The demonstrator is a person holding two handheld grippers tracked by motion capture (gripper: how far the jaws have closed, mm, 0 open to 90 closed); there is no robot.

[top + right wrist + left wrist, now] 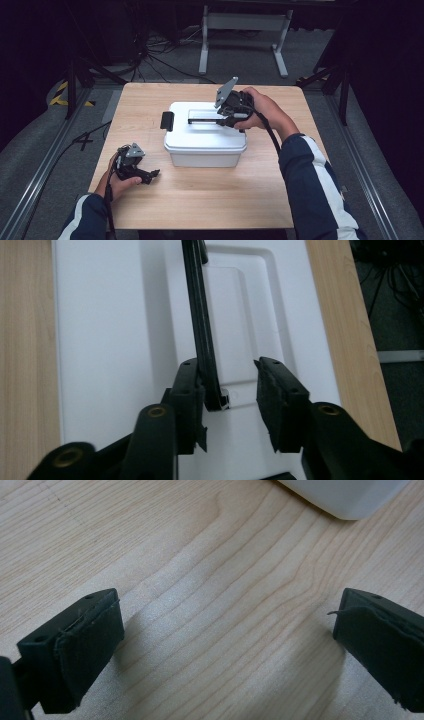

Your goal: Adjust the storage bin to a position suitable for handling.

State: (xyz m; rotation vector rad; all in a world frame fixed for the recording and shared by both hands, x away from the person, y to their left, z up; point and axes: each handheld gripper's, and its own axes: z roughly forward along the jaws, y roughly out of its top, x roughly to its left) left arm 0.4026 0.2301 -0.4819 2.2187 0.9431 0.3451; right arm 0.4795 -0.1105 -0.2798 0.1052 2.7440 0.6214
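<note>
Straddling thin black handle (200,315), smooth white box (205,145): right gripper (230,385).

We see a wooden table (210,200) on grey carpet (60,150), a white frame (240,30) with 2 legs behind it, cables (160,55) and yellow-black tape (60,95) at left.

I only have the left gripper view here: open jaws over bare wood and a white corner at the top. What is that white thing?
Observer: A lidded white box on the table.
Operator: Where is the other gripper?
Observer: The right gripper is over the lid, at its black handle.
Operator: Has it clamped the handle?
Observer: No; the jaws stand apart, the handle against one of them with a gap to the other.
</note>
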